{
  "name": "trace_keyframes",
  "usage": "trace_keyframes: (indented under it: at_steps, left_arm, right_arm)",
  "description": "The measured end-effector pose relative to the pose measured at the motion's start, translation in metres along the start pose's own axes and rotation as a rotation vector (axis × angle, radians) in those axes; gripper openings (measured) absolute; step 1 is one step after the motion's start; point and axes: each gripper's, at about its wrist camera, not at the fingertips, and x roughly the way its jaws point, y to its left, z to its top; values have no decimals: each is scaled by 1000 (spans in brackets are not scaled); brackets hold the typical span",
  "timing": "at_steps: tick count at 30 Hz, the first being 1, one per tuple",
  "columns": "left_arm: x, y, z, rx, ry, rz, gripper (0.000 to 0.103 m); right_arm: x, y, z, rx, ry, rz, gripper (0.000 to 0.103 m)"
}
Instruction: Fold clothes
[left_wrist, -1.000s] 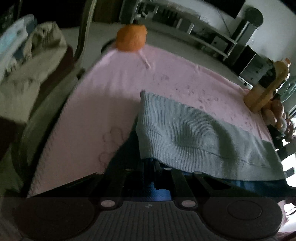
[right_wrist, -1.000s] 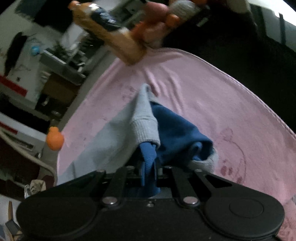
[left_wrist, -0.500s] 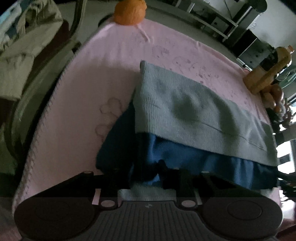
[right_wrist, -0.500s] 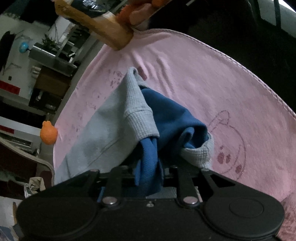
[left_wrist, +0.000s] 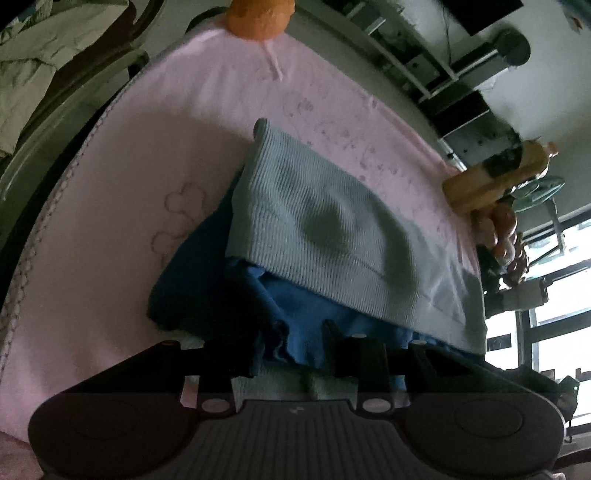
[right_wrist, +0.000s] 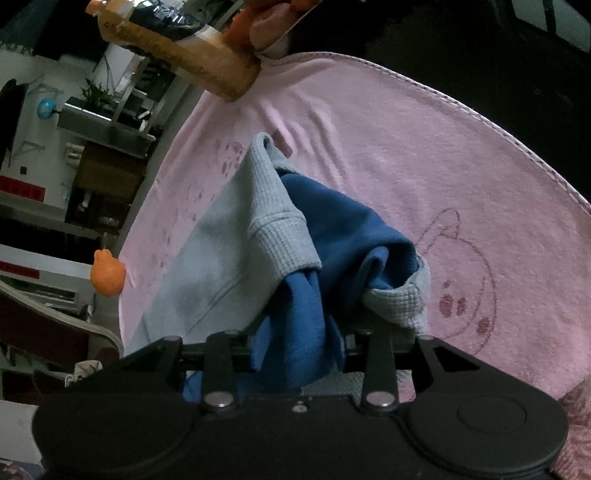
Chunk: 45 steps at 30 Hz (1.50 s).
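A garment of grey waffle knit (left_wrist: 325, 229) and blue cloth (left_wrist: 295, 310) lies folded on a pink towel (left_wrist: 147, 155). My left gripper (left_wrist: 291, 343) is open, its fingers spread either side of the garment's blue near edge. In the right wrist view the grey layer (right_wrist: 229, 258) lies over bunched blue cloth (right_wrist: 332, 236). My right gripper (right_wrist: 299, 343) is open too, with a blue fold hanging loose between its spread fingers.
An orange plush toy (left_wrist: 258, 14) sits at the towel's far end (right_wrist: 107, 273). A brown bottle (left_wrist: 495, 177) and orange fruit (left_wrist: 498, 225) stand at the right edge; the bottle shows in the right view (right_wrist: 177, 48). A chair with clothes (left_wrist: 44, 74) is left.
Both grippers have opened and let go of the garment's near edge. The folded garment has settled on the towel, and both grippers have drawn back and tilted a little.
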Motion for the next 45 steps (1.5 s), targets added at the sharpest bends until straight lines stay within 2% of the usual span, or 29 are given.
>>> trace_keyframes:
  at_steps: [3, 7, 10, 13, 16, 21, 26, 29, 30, 32, 36, 39, 42, 45]
  left_arm:
    - [9, -1, -1, 14, 10, 114, 32]
    - [12, -3, -4, 13, -1, 126, 30]
    - [12, -9, -9, 30, -19, 139, 8]
    - [9, -16, -12, 57, -41, 124, 8]
    - [1, -16, -9, 45, -67, 96, 8]
    - [10, -9, -9, 18, -38, 155, 8]
    - [11, -8, -9, 33, -33, 179, 8]
    - [7, -8, -10, 39, -34, 177, 8]
    - [5, -9, -10, 40, -36, 170, 8]
    - [-2, -9, -10, 33, -42, 137, 8]
    - [-28, -5, -5, -16, -107, -36, 6]
    - [-45, 2, -2, -62, -187, -143, 6]
    - [-54, 2, -3, -72, -245, -171, 6]
    - [-62, 2, -9, -80, -269, -192, 6]
  right_arm:
    - [-1, -1, 0, 1, -4, -6, 34]
    - [-1, -1, 0, -4, -8, -15, 34]
    - [-1, -1, 0, -2, -10, -14, 34]
    - [-3, -5, 0, 8, -3, -6, 36]
    - [-4, -8, 0, 18, 5, 1, 42]
    - [-1, -16, 0, 28, 42, -29, 42]
    - [9, -5, -1, -39, 56, -72, 42]
    - [11, 2, -4, -74, 57, -83, 15]
    - [7, 4, -5, -85, 41, -74, 11]
    - [-4, 8, -7, -99, 13, -18, 10]
    - [-28, 5, -3, -59, -51, 185, 10]
    - [-41, 3, 2, -15, -142, 318, 10]
    - [-48, 2, 3, 2, -210, 365, 10]
    - [-53, 4, -2, -11, -233, 387, 9]
